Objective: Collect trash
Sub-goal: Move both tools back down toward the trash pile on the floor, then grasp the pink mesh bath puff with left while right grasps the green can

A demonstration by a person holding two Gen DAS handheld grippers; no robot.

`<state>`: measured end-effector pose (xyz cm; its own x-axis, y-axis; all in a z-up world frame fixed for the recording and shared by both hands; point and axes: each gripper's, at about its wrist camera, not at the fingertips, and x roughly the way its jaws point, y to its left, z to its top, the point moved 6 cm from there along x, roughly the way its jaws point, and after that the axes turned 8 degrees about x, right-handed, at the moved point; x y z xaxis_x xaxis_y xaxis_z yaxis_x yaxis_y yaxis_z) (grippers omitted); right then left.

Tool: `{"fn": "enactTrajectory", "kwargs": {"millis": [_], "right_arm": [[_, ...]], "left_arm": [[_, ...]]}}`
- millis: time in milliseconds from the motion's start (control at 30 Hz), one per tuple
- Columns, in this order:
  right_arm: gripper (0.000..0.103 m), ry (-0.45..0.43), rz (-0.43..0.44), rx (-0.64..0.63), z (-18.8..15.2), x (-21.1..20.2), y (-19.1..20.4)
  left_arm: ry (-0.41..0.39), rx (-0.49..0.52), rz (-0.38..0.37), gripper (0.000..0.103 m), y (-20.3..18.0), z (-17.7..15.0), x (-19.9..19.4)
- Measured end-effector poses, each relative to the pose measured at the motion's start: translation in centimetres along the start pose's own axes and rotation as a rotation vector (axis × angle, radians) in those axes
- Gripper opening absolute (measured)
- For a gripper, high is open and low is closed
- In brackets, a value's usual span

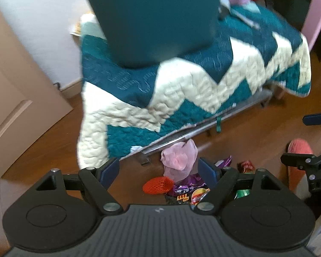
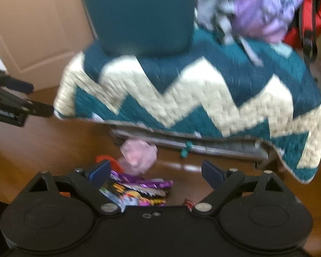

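Both grippers, left gripper [image 1: 159,171] and right gripper [image 2: 155,171], jaws apart, empty; wrapper pile [image 1: 186,189] on floor just ahead, left nearer.

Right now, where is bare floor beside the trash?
Bare wood floor lies left of the red net, toward the door. Crowded: wrapper pile and pink cloth at the bed edge.

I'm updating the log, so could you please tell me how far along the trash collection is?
Nothing looks collected yet. Both the left gripper and right gripper are open and empty. Still on the wooden floor beside the quilt-covered bed: the pink crumpled piece, red mesh, purple wrappers and a small red wrapper.
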<state>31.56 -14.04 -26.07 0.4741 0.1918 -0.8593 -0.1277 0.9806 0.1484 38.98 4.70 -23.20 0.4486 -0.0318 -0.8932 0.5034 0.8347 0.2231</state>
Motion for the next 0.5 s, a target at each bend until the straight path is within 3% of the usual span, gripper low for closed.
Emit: {"fn": "enactTrajectory", "kwargs": {"millis": [200, 500], "right_arm": [[0.092, 0.104, -0.047, 0.074, -3.6, 6.4, -2.4], [0.092, 0.252, -0.04, 0.117, -8.7, 14.2, -4.7]], "left_arm": [[0.013, 0.099, -0.018, 0.08, -2.4, 0.2, 6.5], [0.112, 0.066, -0.064, 0.08, -5.4, -0.9, 16.5]]}}
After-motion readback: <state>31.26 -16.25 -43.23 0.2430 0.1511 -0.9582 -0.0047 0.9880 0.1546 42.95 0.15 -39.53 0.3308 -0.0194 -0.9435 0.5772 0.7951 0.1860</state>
